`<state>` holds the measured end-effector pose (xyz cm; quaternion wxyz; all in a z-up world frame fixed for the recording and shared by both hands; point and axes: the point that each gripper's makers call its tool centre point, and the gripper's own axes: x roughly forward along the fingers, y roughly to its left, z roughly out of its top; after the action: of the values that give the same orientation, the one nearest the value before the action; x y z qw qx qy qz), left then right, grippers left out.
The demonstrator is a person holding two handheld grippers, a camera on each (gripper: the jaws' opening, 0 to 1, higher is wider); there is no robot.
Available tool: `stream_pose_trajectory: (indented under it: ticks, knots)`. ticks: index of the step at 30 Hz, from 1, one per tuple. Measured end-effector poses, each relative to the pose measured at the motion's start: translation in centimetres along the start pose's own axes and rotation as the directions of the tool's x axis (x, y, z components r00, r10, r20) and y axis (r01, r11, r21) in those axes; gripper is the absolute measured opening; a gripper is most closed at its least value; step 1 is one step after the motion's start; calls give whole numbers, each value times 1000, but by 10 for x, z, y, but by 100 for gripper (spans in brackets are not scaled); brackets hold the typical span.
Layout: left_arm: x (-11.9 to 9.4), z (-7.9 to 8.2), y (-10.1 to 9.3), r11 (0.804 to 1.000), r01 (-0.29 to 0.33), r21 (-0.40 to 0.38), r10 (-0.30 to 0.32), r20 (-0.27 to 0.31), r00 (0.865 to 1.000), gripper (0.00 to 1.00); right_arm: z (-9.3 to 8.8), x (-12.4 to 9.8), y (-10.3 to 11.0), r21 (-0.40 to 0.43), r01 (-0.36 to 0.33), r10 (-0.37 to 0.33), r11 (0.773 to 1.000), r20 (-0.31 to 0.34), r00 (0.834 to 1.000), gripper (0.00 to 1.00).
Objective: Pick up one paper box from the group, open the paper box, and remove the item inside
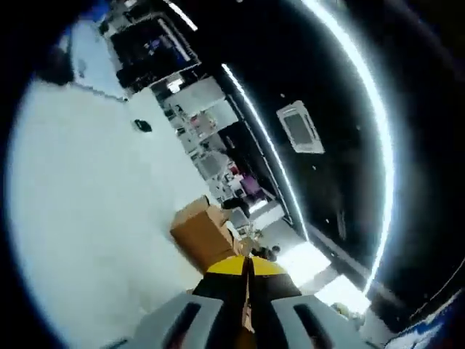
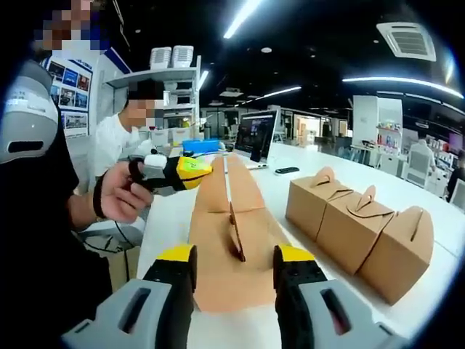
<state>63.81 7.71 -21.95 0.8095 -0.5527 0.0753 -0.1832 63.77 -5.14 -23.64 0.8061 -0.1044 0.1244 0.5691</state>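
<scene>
Centre frame, right gripper view: paper box (image 2: 229,247) lies flattened on tabletop (image 2: 320,178), left gripper (image 2: 200,169) pinching its far flap, right gripper (image 2: 236,263) spread; judgement: pull flaps apart slowly, avoid tearing.

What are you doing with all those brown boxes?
A person is opening one paper box with two hand-held grippers. The left gripper pinches the far end of the box's top flap, jaws shut on it. The right gripper has its jaws open on either side of the box, near the handle slot. Three more closed boxes wait in a row on the white table. Nothing has come out yet.
</scene>
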Motion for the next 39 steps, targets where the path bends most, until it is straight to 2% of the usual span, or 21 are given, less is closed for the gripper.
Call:
stream_pose_trajectory:
  ticks: [7,9,12,14,20,21,25,28,30,31,34,36,39]
  knots:
    - [-4,-3,21,996,-66,-67,67,4,998,4,-1,-2,-3,-15,-40,40,999,-2,999,39]
    - [-5,-8,29,992,-85,-92,84,-17,996,4,-2,-4,-4,-20,-57,56,998,-11,998,38]
    - [-8,-18,41,981,-115,-157,108,-50,993,4,-2,-5,-5,-27,-75,74,997,-29,997,36]
    - [-9,-22,48,965,-127,-230,117,-60,991,4,-2,-4,-5,-33,-87,86,996,-30,996,35]
    - [-9,-45,60,966,-162,-203,140,-118,983,4,-2,-2,-5,-45,-120,118,992,-53,992,33]
    - [-7,-45,62,963,-170,-209,145,-126,981,4,-2,-2,-5,-47,-126,123,991,-56,991,33]
    - [-6,-61,64,958,-190,-215,155,-169,973,4,-3,-2,-4,-52,-153,150,987,-60,987,32]
    - [-4,-73,58,964,-180,-195,138,-210,968,4,-4,-4,-5,-55,-179,176,982,-67,982,32]
    - [-4,-89,51,968,-168,-186,114,-267,957,4,-5,-5,-4,-64,-208,202,976,-86,976,32]
    - [-3,-86,52,976,-164,-141,126,-245,961,4,-5,-6,-4,-64,-215,209,974,-93,974,32]
    - [-5,-87,49,985,-168,-29,154,-272,950,4,-5,-5,-4,-75,-241,232,968,-118,966,32]
    - [-5,-85,50,986,-157,47,164,-270,949,4,-5,-3,-3,-80,-249,238,965,-124,963,31]
    - [-5,-82,52,983,-151,101,172,-258,951,4,-5,-1,-2,-78,-253,243,964,-118,963,30]
